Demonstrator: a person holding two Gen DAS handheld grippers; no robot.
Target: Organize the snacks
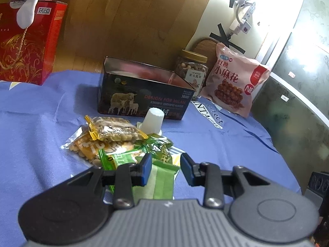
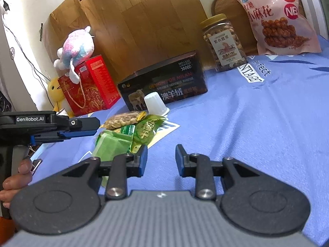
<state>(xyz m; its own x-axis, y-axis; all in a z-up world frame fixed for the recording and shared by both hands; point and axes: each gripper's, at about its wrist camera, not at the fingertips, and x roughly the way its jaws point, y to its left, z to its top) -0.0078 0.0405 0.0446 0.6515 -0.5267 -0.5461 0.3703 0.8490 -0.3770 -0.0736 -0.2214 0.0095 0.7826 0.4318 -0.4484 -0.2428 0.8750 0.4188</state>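
Observation:
A pile of small snack packets [image 1: 115, 142] lies on the blue cloth: a clear nut bar [image 1: 115, 130], an orange pack [image 1: 86, 146] and green packets [image 1: 162, 173]. A white jelly cup [image 1: 153, 119] stands upside down behind them, in front of an open dark tin box [image 1: 144, 96]. My left gripper [image 1: 166, 165] is open just above the green packets. My right gripper [image 2: 161, 157] is open and empty over bare cloth, right of the pile [image 2: 131, 131]. The left gripper [image 2: 82, 126] shows from the side in the right wrist view.
A nut jar [image 1: 192, 70] and a pink snack bag [image 1: 234, 80] stand behind the tin at the right. A red gift box [image 1: 26, 45] with a plush toy [image 2: 78, 47] on top stands at the left. A wooden board [image 1: 127, 20] backs the table. The table edge drops at the right.

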